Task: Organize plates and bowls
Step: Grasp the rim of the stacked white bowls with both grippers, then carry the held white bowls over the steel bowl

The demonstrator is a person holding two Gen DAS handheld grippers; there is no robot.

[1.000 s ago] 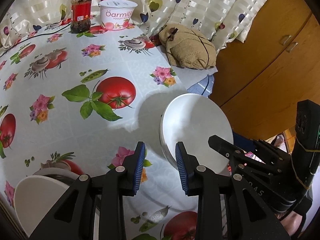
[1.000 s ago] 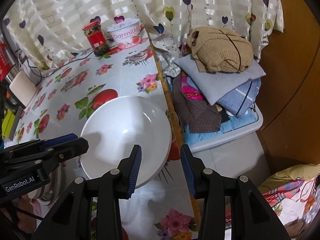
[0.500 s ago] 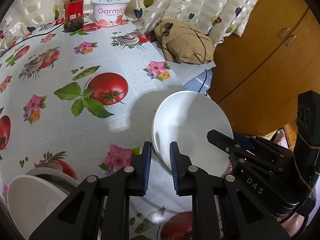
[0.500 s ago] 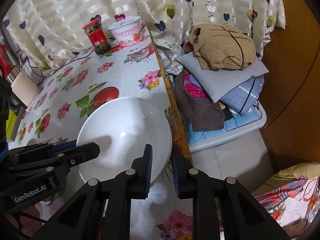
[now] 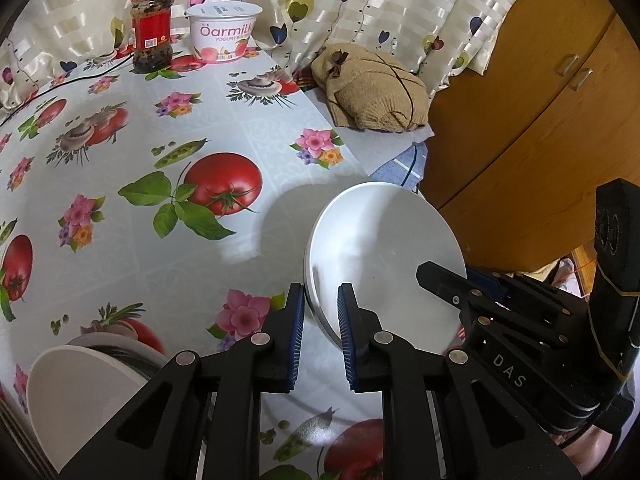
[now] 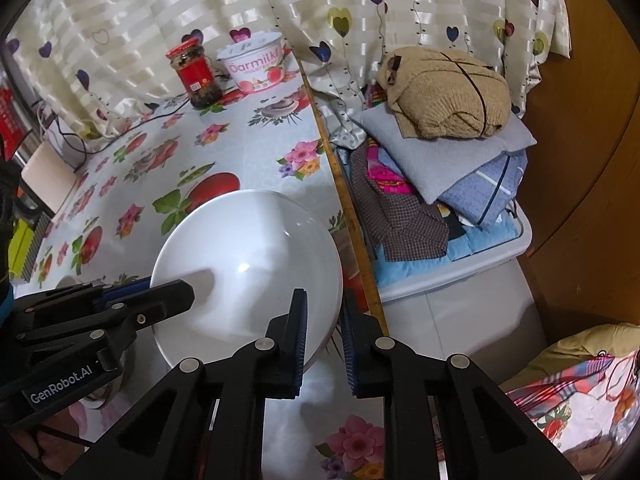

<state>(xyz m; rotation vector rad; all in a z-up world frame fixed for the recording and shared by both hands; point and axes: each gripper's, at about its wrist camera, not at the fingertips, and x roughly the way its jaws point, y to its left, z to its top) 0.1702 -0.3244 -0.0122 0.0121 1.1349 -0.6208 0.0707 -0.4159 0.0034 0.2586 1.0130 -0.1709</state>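
A white plate is held above the table's right edge, tilted, by both grippers. My left gripper is shut on its left rim. My right gripper is shut on its right rim; the plate's face shows in the right wrist view. A second white plate lies on a dark-rimmed dish at the table's front left. The right gripper's body shows in the left wrist view at lower right.
The table wears a tomato-and-flower oilcloth. A red-lidded jar and a yogurt tub stand at the back by the curtain. Folded clothes are piled beside the table's right edge. A wooden cabinet stands at right.
Both grippers closed from open onto the plate's opposite rims, and the plate now sits a little higher and more tilted over the table edge.
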